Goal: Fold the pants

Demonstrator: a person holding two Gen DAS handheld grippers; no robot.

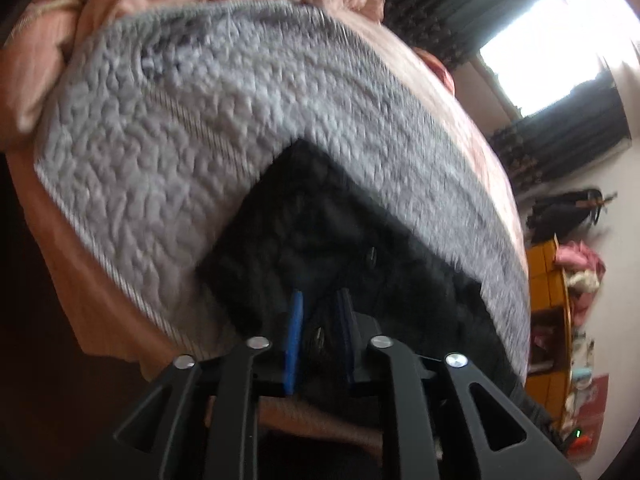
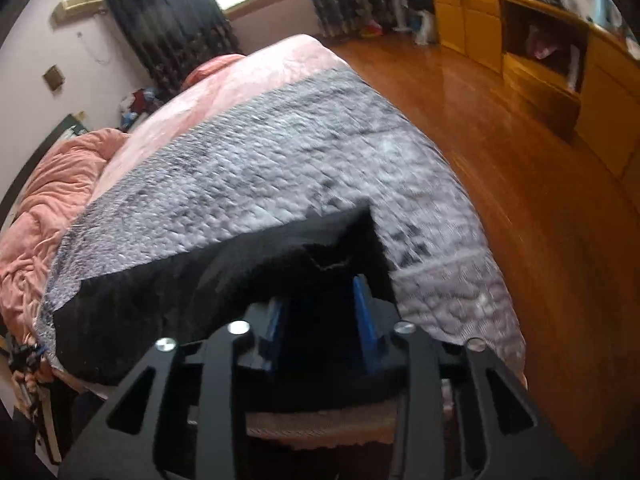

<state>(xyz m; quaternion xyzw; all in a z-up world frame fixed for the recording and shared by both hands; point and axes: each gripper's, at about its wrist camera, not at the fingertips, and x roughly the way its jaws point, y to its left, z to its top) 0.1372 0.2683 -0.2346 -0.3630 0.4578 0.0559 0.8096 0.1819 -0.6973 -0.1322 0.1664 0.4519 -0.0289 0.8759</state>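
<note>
The black pants (image 1: 320, 208) lie on a grey quilted blanket (image 1: 160, 140) spread over the bed. In the left wrist view my left gripper (image 1: 319, 294) is low over the pants. Its blue pads (image 1: 294, 340) stand a little apart, with black cloth and a button showing in the gap. In the right wrist view a corner of the pants (image 2: 200, 280) drapes over my right gripper (image 2: 318, 296). Its blue pads (image 2: 366, 312) stand wide apart with cloth lying loose between them; the left pad's tip is hidden under the cloth. The grey blanket (image 2: 240, 160) stretches away behind.
A rumpled pink duvet (image 2: 48, 208) is piled at the bed's far side, over a pink sheet (image 2: 248, 76). A wooden floor (image 2: 500, 120) runs along the bed's right edge. Yellow wooden cabinets (image 2: 560, 60) line the wall, and dark curtains (image 2: 160, 12) hang by the window.
</note>
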